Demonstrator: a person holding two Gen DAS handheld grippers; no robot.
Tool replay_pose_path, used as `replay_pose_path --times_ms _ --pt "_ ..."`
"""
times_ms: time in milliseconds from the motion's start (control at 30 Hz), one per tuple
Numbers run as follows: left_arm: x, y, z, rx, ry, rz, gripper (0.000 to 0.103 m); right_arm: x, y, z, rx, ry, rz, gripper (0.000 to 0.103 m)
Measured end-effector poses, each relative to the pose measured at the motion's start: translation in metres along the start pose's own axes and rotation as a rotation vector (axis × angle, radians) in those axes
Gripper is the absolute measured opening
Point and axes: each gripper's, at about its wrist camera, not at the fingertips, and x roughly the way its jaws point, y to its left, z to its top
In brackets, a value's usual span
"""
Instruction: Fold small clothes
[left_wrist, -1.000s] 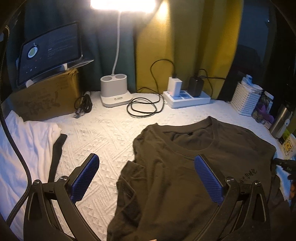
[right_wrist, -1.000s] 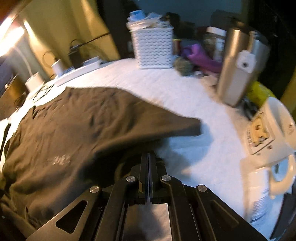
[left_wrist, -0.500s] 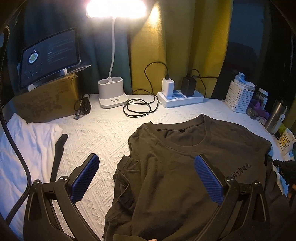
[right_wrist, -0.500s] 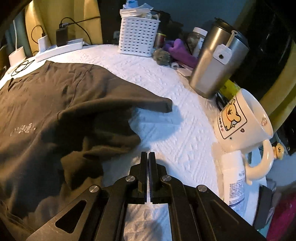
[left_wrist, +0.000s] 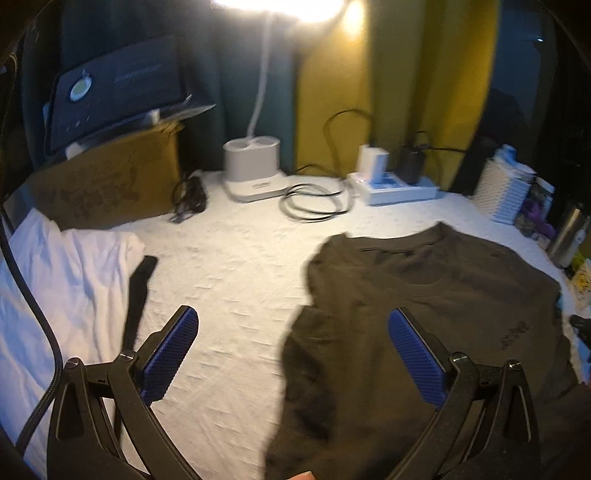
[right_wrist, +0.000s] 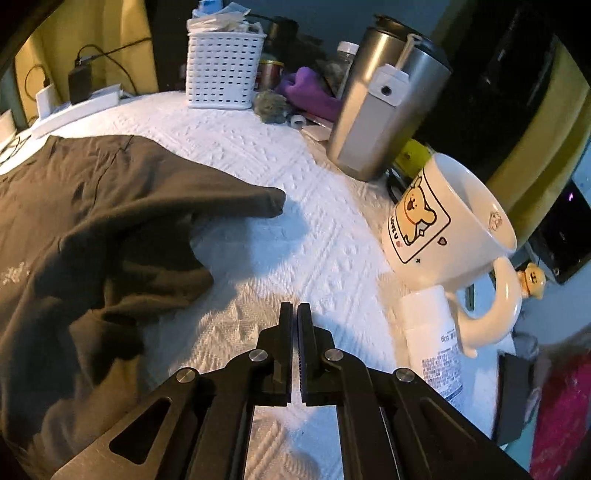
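Dark shirt (left_wrist: 436, 314) lying flat on white cover (left_wrist: 240, 280), collar pointing away. Left gripper (left_wrist: 291, 347) hovering wide, straddling shirt's left edge. Right gripper (right_wrist: 294, 314) pinched, gripping nothing, sitting right of shirt; sleeve (right_wrist: 221, 192) reaching toward it, so right looking nearer for sleeve fold.

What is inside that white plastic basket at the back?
Crumpled white paper or packets poke above the rim of the white slotted plastic basket. Whatever lies lower is hidden by its walls.
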Motion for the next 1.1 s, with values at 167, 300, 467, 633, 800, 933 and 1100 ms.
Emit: replay_pose_path --times_ms 167,300,467,633,800,933,1100 --pt "0.039 0.024 -0.002 -0.009 0.099 -0.053 0.101 -0.006 0.008 -0.001 -0.006 0.001 0.06 0.003" --pt "0.068 0.015 -0.014 0.026 0.207 -0.15 0.079 -0.009 0.014 0.0 -0.012 0.01 0.06 0.003" --pt "0.064 0.008 -0.016 0.081 0.174 -0.183 0.028 -0.009 0.016 0.005 0.0 0.019 0.048 0.003" --pt "0.048 0.028 -0.009 0.032 0.097 -0.109 0.0 -0.015 0.015 0.011 0.008 -0.006 0.072 0.003" --pt "0.027 0.061 0.0 -0.023 0.028 -0.022 0.0 -0.026 0.019 0.019 0.007 -0.045 0.115 0.003" --pt "0.001 0.073 0.002 -0.033 -0.011 0.001 0.0 -0.035 0.02 0.023 0.017 -0.076 0.143 0.003" --pt "-0.041 0.086 -0.005 -0.069 -0.073 0.08 0.0 -0.035 0.018 0.024 0.049 -0.087 0.186 0.003"
